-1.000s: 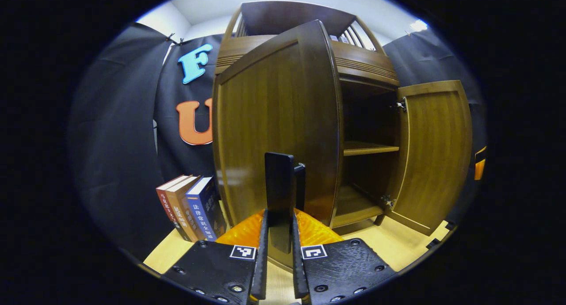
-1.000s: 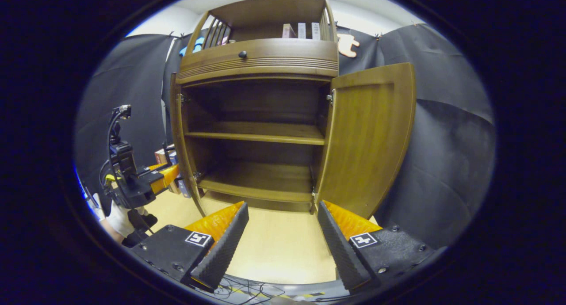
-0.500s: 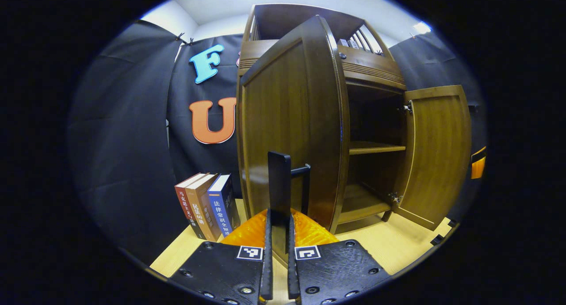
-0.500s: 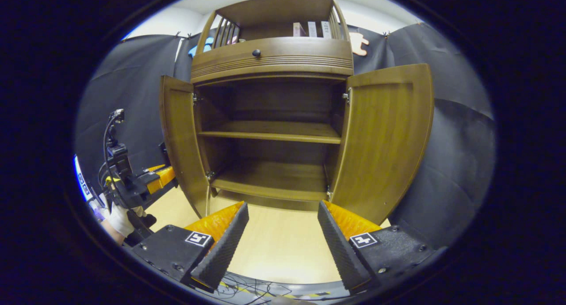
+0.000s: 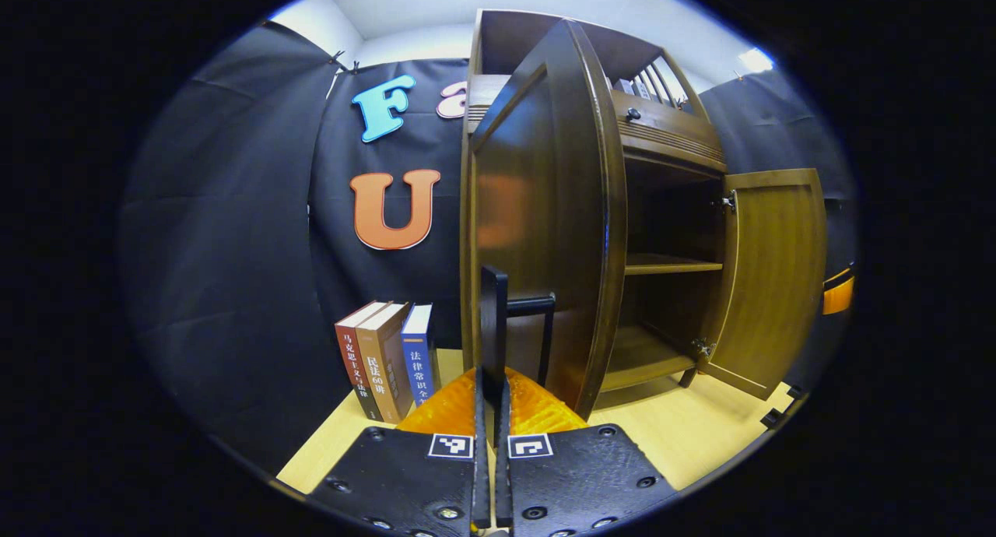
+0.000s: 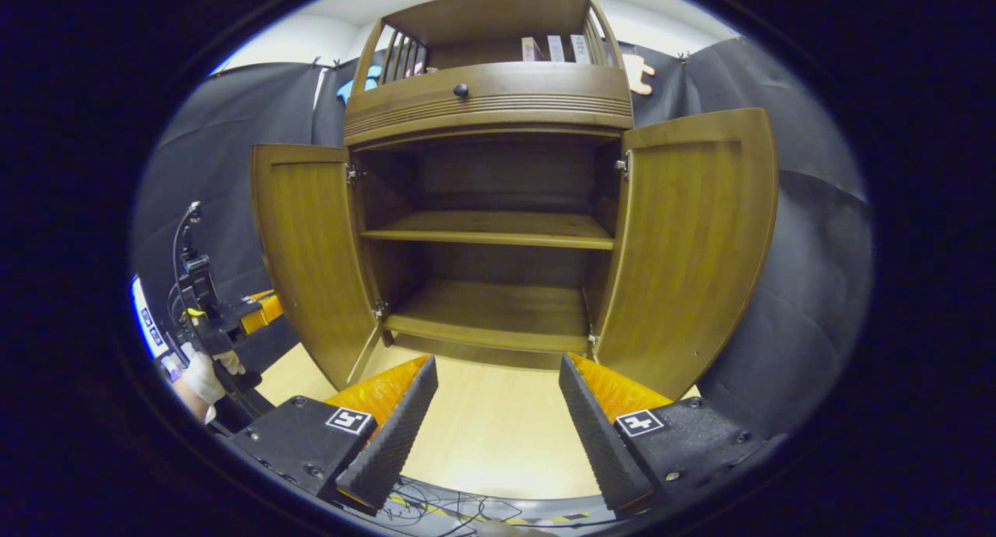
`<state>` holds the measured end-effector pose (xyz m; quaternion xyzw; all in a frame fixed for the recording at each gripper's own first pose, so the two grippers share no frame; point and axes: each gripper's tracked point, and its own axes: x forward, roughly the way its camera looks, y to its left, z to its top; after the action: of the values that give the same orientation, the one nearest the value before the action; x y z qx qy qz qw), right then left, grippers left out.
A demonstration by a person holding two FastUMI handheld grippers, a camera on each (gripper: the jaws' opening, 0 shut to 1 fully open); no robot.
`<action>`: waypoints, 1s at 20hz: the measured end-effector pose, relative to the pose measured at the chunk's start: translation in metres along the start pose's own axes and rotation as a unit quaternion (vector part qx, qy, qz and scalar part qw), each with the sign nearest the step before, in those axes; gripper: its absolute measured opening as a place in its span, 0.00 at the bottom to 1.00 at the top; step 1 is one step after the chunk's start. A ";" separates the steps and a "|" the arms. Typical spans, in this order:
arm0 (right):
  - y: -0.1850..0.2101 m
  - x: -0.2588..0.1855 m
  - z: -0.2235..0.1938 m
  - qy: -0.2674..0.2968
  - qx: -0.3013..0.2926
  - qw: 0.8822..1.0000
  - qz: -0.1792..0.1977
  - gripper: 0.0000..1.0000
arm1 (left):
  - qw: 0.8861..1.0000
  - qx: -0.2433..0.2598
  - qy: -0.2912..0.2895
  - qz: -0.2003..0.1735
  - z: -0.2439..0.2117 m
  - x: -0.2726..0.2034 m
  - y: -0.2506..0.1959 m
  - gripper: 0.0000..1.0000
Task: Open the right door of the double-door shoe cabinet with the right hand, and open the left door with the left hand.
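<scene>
— Left gripper view first?
— Left gripper (image 5: 493, 412) clenched on the black handle (image 5: 493, 319) of the left door (image 5: 545, 210), fingers pressed to the handle's flat bar from both sides. Door swung wide, seen nearly edge-on, standing out from the cabinet (image 5: 669, 132).

— And beyond that door?
— Right door (image 5: 770, 272) open too, hinged at the cabinet's right edge. Between the doors, a shelf (image 5: 669, 266) and the bottom board, both bare as far as can be seen. Three books (image 5: 385, 362) upright on the floor (image 5: 700, 436), just beside the cabinet's left side, against the black cloth.

— Right gripper view?
— Right gripper (image 6: 498, 420) released, jaws spread wide, holding nothing, hanging over the floor (image 6: 490, 436) in front of the cabinet (image 6: 490, 101) and well apart from it. Both doors thrown open: left door (image 6: 311, 249) at the left edge, right door (image 6: 692, 241) at the right edge. Shelf (image 6: 490, 229) across the middle. A small dark knob (image 6: 461, 90) on the drawer front above the opening, a few books (image 6: 554, 48) on the top rack.

— The other gripper there?
— Left gripper (image 6: 226, 323) low at the left, held in a gloved hand (image 6: 204, 373), reaching behind the left door. Grip itself hidden by the door from here. Some cables (image 6: 443, 510) on the floor at the near edge.
</scene>
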<state>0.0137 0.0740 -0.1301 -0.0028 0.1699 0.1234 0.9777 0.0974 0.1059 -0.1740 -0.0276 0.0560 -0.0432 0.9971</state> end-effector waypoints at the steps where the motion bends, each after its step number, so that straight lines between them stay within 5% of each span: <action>1: 0.003 0.000 0.000 0.000 0.002 1.000 0.003 0.99 | 1.000 0.003 0.002 -0.001 -0.001 -0.001 0.009 0.02; 13: 0.015 -0.011 0.008 0.001 -0.004 1.000 0.005 0.99 | 0.990 -0.028 0.025 -0.139 -0.005 0.009 0.070 0.02; 18: 0.029 -0.011 0.009 0.007 -0.020 1.000 0.016 0.99 | 0.979 -0.026 0.051 -0.196 -0.009 0.010 0.071 0.08; 20: 0.031 -0.012 0.011 0.006 -0.024 1.000 0.019 0.99 | 0.979 0.002 0.065 -0.192 -0.014 0.005 0.080 0.20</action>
<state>-0.0010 0.1021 -0.1148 -0.0237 0.1725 0.1464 0.9738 0.1070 0.1849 -0.1931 -0.0326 0.1142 -0.2360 0.9645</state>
